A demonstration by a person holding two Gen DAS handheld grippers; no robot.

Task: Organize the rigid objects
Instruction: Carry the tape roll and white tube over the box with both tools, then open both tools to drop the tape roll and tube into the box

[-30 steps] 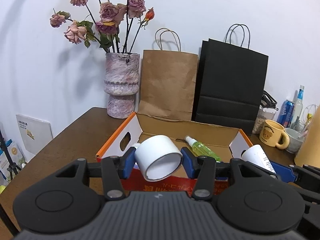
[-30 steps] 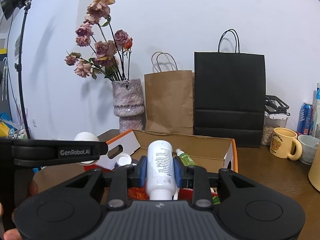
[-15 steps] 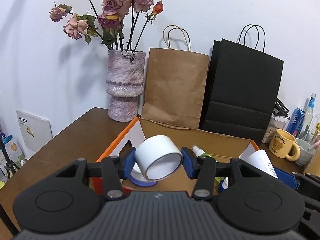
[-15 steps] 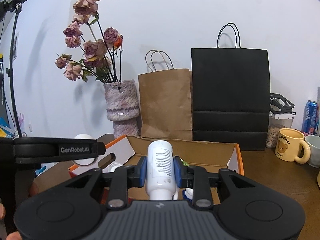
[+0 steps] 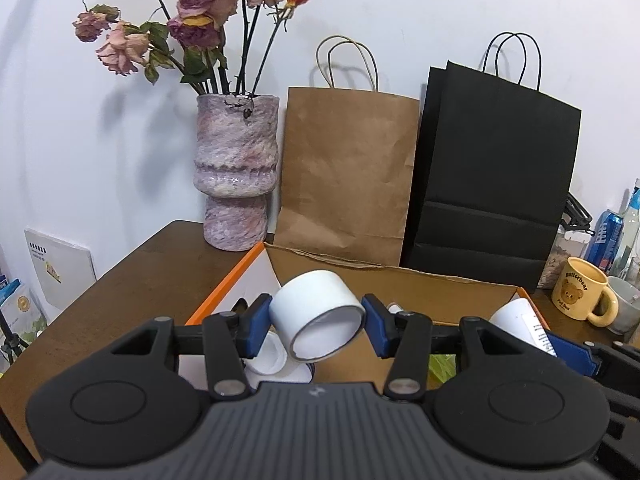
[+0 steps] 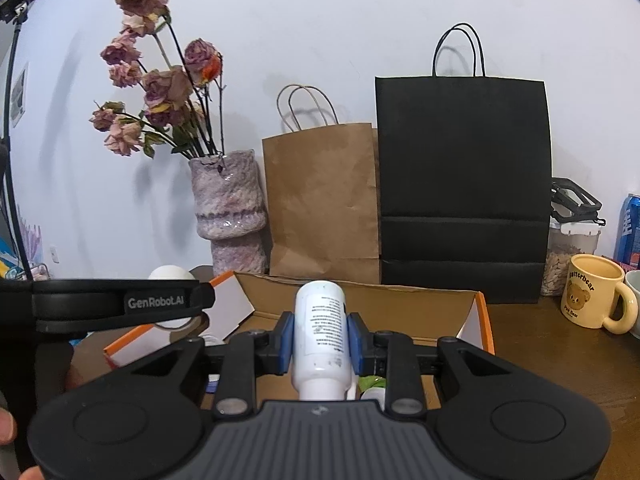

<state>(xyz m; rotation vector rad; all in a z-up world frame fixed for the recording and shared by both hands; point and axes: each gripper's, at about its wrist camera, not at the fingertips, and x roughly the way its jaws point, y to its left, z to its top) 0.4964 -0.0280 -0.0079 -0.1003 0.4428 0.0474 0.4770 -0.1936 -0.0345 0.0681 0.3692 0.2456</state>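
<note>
Blue pads of the left gripper [image 5: 317, 326] clamped on a white tape roll [image 5: 318, 315], tilted, above the near-left end of the open cardboard box [image 5: 400, 276]. Right gripper [image 6: 320, 340] shut on a white bottle [image 6: 320, 336], upright, over the box middle — a green spray bottle [image 5: 442, 362] and white lids partly visible below. Beyond: vase [image 5: 236, 172], brown bag [image 5: 348, 172], black bag [image 5: 492, 176], yellow mug [image 5: 580, 292]. Likely risk — roll slipping from its slanted grip, or bouncing off items already inside on release.
</note>
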